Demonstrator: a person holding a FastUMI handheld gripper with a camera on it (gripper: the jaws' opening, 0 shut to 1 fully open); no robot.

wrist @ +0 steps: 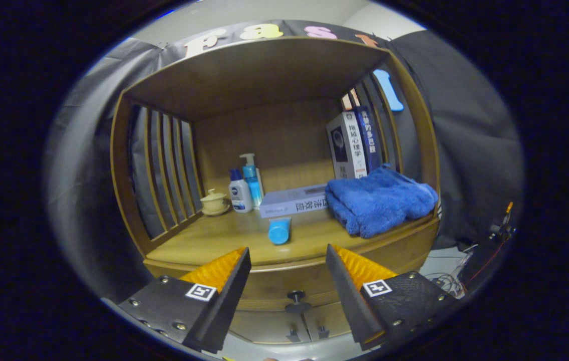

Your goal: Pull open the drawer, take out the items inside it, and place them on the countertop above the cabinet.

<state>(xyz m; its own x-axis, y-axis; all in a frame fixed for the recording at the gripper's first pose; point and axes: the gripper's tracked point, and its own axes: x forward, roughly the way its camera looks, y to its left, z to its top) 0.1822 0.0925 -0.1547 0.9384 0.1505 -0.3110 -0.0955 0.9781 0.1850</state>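
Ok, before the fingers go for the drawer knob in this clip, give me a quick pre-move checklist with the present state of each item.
1. Gripper fingers spread, nothing held: ok.
2. Drawer knob in sight between the fingers, below the countertop edge: ok.
3. Fingers around the knob: not ok, they stand apart from it.
4. Drawer open: not ok, front looks flush.
5. Free countertop spot near the front, left of the blue tube and blue towel: ok.
6. Items inside the drawer: cannot tell.

Blue towel [380, 200], brown wooden cabinet [284, 286]
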